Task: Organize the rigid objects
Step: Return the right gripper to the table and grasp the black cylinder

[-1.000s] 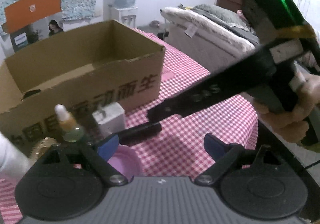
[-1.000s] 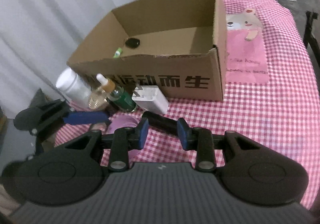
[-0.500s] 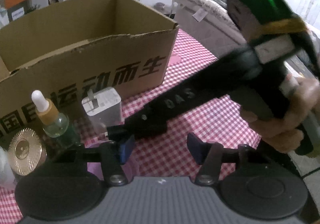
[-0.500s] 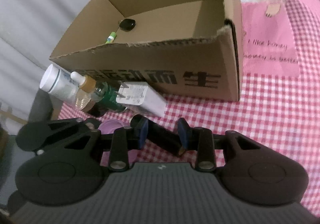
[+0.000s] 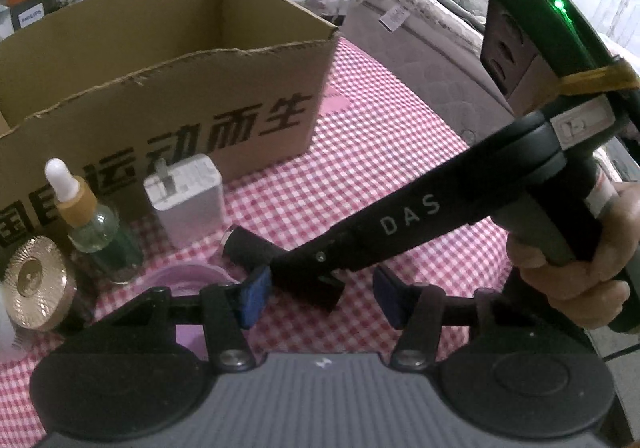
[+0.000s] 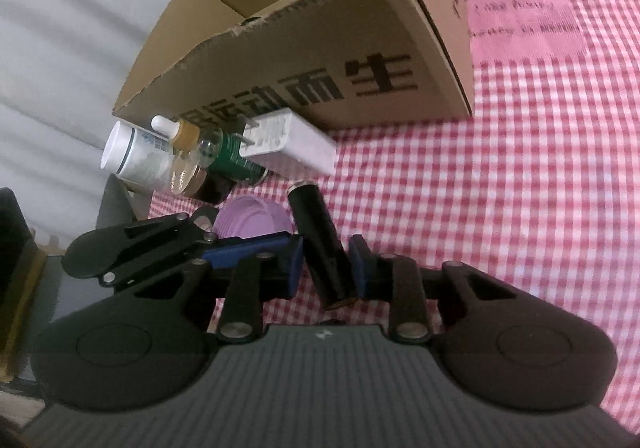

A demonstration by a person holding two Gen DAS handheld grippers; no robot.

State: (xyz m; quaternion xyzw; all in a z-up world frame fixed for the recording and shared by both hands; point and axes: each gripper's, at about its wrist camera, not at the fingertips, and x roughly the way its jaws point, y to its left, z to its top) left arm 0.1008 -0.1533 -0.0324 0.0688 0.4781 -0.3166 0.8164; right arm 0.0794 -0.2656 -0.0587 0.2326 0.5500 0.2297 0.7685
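Black cylinder (image 6: 322, 244), lying before the cardboard box (image 6: 320, 60), sits between the closing right gripper (image 6: 325, 262); pads seemingly touching; squeeze mid-length; left gripper (image 5: 316, 298) gapes empty

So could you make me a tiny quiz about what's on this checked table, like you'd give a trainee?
1. True or false: the white charger lies inside the cardboard box.
2. What lies between the right gripper jaws: A) black cylinder, B) dropper bottle, C) gold-lidded jar?
3. Fill in: the left gripper jaws hold ____.

Key: 1 false, it stands outside, in front of the box. 2 A; the jaws are closing on it. 3 nothing.
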